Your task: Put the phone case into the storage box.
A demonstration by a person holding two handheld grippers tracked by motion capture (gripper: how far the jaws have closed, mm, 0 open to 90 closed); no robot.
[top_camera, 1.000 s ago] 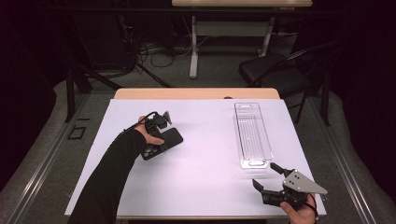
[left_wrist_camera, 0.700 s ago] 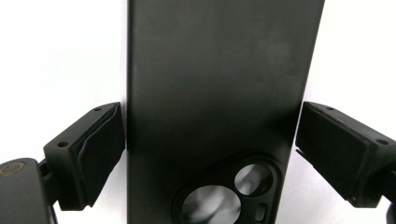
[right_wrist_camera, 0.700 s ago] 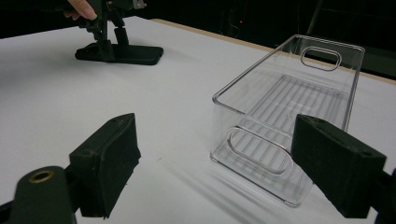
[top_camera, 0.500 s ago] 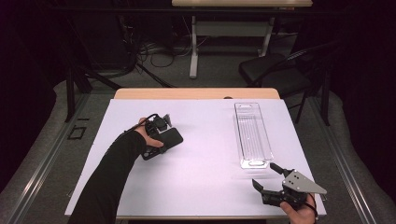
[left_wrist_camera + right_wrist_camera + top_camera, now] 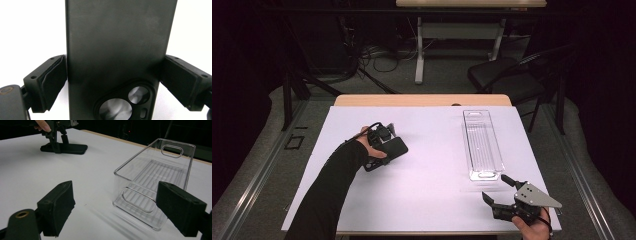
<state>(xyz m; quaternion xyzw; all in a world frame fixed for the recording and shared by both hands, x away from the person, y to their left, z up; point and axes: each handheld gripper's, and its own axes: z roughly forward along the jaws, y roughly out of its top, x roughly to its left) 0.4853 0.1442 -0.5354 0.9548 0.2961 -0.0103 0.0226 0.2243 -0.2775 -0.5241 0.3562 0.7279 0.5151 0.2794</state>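
Squeezing the phone (image 5: 117, 57) by its two long sides, the left gripper (image 5: 382, 145) is holding it low on the white table (image 5: 432, 175), left of the middle. It is looking thin, stiff and smooth, likely light, so it may be slipping if tipped; holding the side edges seems best. The right gripper (image 5: 507, 192) is waiting with its jaws spread wide, holding nothing, just before the clear bin (image 5: 155, 182). Nothing is lying between phone and bin.

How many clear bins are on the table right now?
1. The clear bin sits on the table's right side, empty, just beyond the open right gripper. No others visible.
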